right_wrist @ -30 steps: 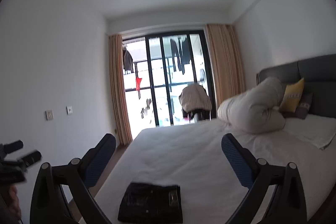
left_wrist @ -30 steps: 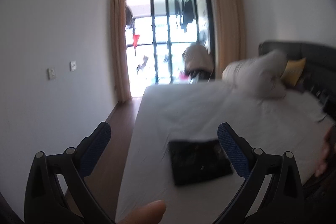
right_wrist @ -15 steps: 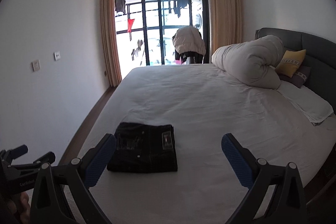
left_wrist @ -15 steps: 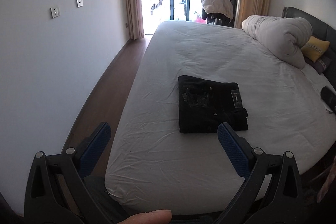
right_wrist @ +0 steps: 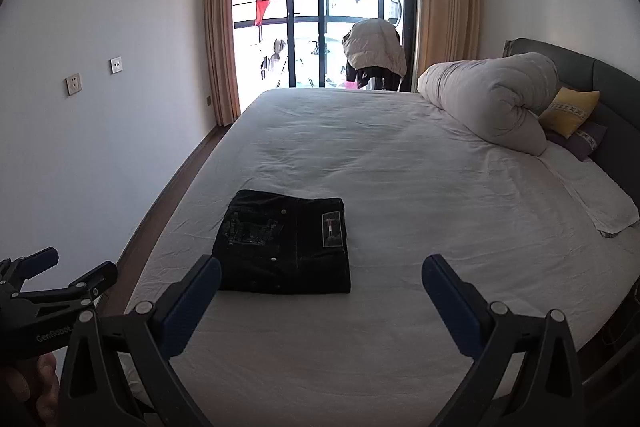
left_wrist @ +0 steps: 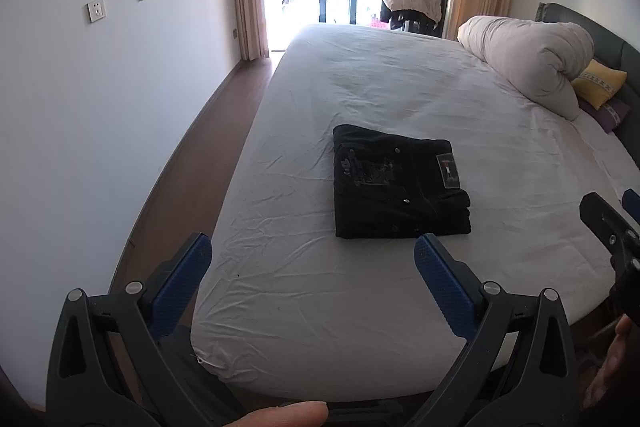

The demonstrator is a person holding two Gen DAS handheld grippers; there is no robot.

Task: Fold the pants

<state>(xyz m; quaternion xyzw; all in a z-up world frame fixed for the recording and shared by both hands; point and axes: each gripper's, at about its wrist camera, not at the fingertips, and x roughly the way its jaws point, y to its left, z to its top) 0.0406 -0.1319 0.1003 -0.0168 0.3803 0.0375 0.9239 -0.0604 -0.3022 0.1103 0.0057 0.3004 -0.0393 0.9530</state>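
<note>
Pants [left_wrist: 396, 183] folded, beyond left gripper [left_wrist: 312, 263]

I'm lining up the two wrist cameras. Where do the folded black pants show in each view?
Left wrist: the folded black pants lie centre, just right of middle, on the bed.
Right wrist: the pants lie lower left of centre.
Shared landmark: the rolled duvet at right.

Your bed [right_wrist: 400, 187]: white sheet, wrinkled. Folded black pants [right_wrist: 284, 241] near its left edge. Rolled duvet [right_wrist: 492, 99], yellow pillow [right_wrist: 570, 111], white towel [right_wrist: 600, 199] along headboard edge.
</note>
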